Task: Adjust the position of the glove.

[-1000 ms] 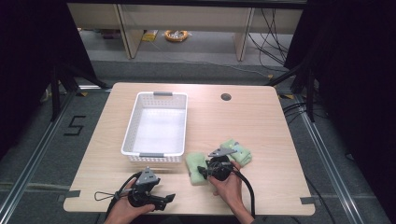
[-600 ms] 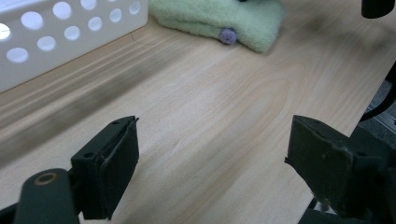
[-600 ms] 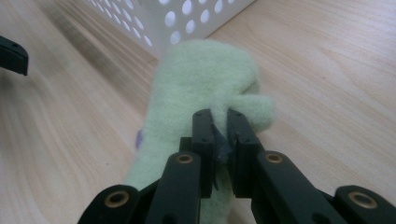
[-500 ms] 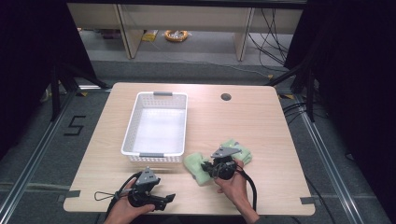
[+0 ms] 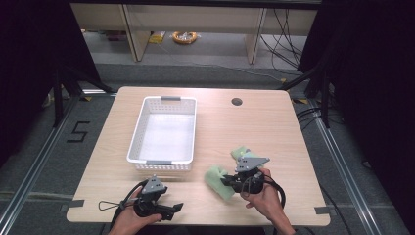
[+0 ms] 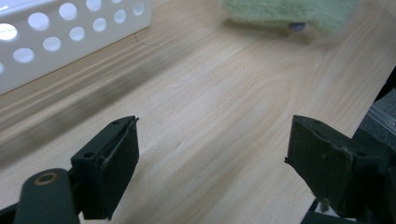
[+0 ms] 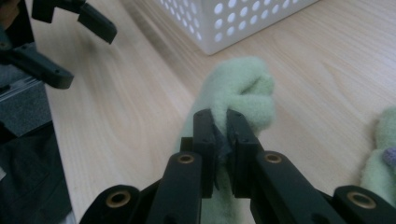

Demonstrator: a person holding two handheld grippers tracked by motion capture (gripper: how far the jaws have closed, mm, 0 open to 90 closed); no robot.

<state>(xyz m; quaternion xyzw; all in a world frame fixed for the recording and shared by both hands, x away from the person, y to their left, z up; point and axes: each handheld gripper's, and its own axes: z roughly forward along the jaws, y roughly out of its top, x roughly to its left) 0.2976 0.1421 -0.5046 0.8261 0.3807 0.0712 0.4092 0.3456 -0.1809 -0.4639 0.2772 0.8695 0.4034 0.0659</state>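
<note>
A fuzzy pale-green sock (image 5: pixel 217 180) hangs off the table's front right part, pinched at one end. My right gripper (image 5: pixel 226 182) is shut on it; its jaws have just been closing, and the right gripper view has the gripper (image 7: pixel 220 126) squeezing the sock (image 7: pixel 243 91) between its pads. A second green sock (image 5: pixel 241 152) lies on the table just behind the right hand, and appears as the second sock (image 7: pixel 383 163) at the right edge. My left gripper (image 5: pixel 177 208) rests near the front edge, open; the left gripper (image 6: pixel 212 163) has only bare wood between its pads.
A white perforated basket (image 5: pixel 159 165) stands on the wooden table (image 5: pixel 254 127) at centre left, its near wall (image 6: pixel 70 32) close ahead of the left gripper. A round cable hole (image 5: pixel 237 102) sits at the back right. The table's front edge is close to both hands.
The right gripper has shifted a little to the right and risen with the green sock in it. The left gripper has stayed in place.
</note>
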